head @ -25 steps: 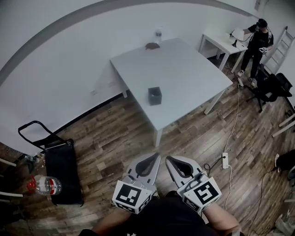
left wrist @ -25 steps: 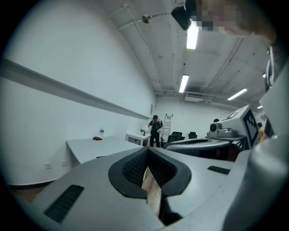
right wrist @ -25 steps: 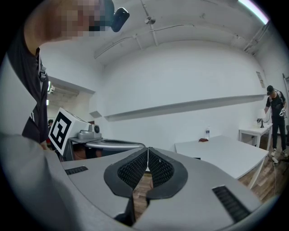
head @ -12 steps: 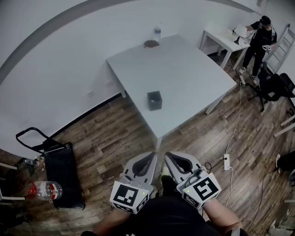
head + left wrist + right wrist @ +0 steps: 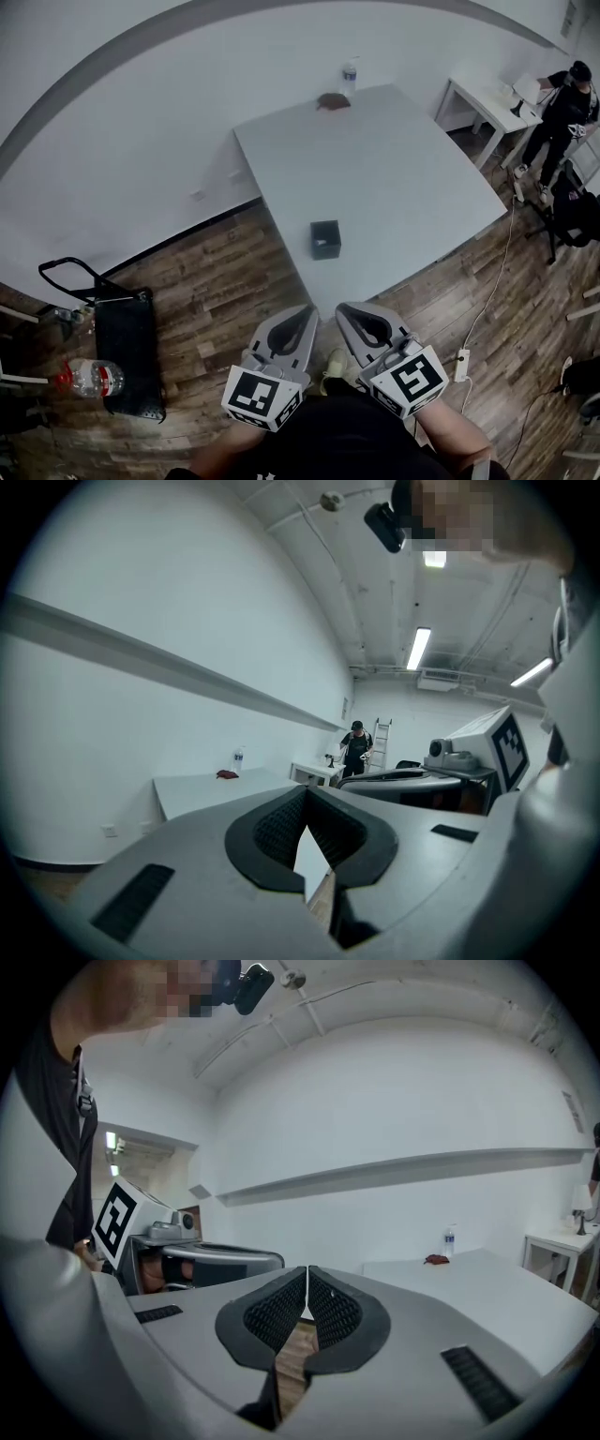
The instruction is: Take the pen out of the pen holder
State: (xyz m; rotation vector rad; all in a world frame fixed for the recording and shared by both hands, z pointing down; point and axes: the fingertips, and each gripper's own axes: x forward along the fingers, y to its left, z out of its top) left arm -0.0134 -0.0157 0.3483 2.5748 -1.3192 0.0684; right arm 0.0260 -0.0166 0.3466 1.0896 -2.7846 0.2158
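- Since the earlier frames, the table (image 5: pixel 403 178) and the pen holder (image 5: pixel 325 239) sit nearer and further right in the head view. Both grippers remain low, close to the person's body.
- Pen holder: a small dark square box stands upright on the white table, close to the table's near edge and well apart from both grippers.
- Pen: not distinguishable. The holder is too small in the head view to show its contents, and neither gripper view shows the holder.
- Left gripper (image 5: pixel 308 313): the jaws are closed tip to tip with nothing between them. It touches no object and is held above the wood floor (image 5: pixel 225 281).
- Right gripper (image 5: pixel 343 310): the jaws are likewise closed and hold nothing. It is just beside the left gripper.
- Far edge of the table: a clear bottle (image 5: pixel 349 75) stands beside a small dark red item (image 5: pixel 331 101), whose kind cannot be determined.
- Far right: a person in dark clothing (image 5: pixel 570 94) stands at a second white table (image 5: pixel 483 94).
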